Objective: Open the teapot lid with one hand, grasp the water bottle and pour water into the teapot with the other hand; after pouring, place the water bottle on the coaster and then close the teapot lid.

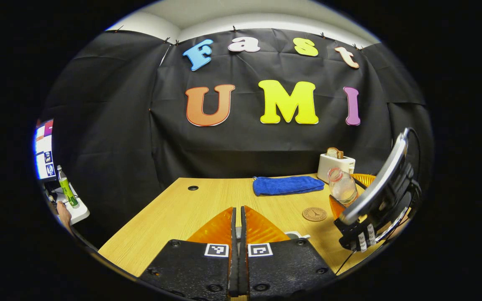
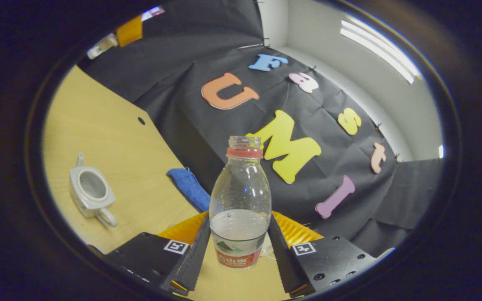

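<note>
My right gripper [image 2: 239, 246] is shut on the clear water bottle [image 2: 239, 200], which is uncapped, about a third full and lifted off the table. In the left gripper view the water bottle [image 1: 342, 186] leans slightly in the right gripper [image 1: 349, 196], just right of the round brown coaster [image 1: 314, 214]. The white teapot [image 2: 91, 190] stands on the table with its mouth uncovered, far to the left in the right gripper view. My left gripper [image 1: 237, 228] is shut low over the table; a white edge of the lid [image 1: 297, 235] peeks out beside its fingers.
A folded blue cloth [image 1: 287, 184] lies at the back of the wooden table [image 1: 174, 213]. A white toaster [image 1: 335, 165] with toast stands behind the bottle. Off the table's left side are a monitor [image 1: 44, 150], a green bottle [image 1: 67, 190] and a person's hand [image 1: 62, 213].
</note>
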Demonstrator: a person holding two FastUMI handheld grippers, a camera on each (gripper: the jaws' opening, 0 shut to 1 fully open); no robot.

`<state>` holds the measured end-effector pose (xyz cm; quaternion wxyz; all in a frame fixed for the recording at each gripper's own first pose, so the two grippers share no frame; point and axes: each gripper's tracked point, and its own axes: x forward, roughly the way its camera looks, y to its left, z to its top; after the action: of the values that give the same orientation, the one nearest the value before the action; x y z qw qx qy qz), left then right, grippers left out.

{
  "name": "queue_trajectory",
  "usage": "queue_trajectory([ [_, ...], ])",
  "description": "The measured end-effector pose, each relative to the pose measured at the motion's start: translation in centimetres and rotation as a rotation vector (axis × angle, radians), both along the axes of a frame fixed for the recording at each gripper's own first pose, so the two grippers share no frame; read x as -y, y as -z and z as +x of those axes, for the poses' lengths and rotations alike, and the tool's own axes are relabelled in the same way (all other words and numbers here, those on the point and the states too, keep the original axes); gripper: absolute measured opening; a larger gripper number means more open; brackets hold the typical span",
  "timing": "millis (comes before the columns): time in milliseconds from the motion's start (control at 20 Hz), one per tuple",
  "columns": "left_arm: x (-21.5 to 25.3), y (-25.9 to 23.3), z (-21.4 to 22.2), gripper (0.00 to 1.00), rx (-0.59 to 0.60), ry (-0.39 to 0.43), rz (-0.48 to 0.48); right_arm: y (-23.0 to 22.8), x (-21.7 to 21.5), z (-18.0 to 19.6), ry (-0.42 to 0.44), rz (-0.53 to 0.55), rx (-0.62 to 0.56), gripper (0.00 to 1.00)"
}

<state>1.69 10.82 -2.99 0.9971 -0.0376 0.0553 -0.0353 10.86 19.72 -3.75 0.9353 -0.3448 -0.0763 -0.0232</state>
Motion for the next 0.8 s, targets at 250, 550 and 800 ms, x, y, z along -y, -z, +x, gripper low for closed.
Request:
queue_trajectory([
  [250, 0.1, 0.2, 0.3, 0.03, -0.007, 0.0, 0.0, -0.7, 0.3, 3.7, -0.047, 0.307, -0.047, 0.77],
  [550, 0.4, 1.2, 0.7, 0.03, -0.029, 0.001, 0.018, 2.9, 0.3, 8.3, -0.062, 0.583, -0.182, 0.74],
  [800, 0.6, 2.0, 1.3, 0.03, -0.049, 0.004, 0.028, 4.9, 0.6, 10.2, -0.069, 0.744, -0.253, 0.74],
])
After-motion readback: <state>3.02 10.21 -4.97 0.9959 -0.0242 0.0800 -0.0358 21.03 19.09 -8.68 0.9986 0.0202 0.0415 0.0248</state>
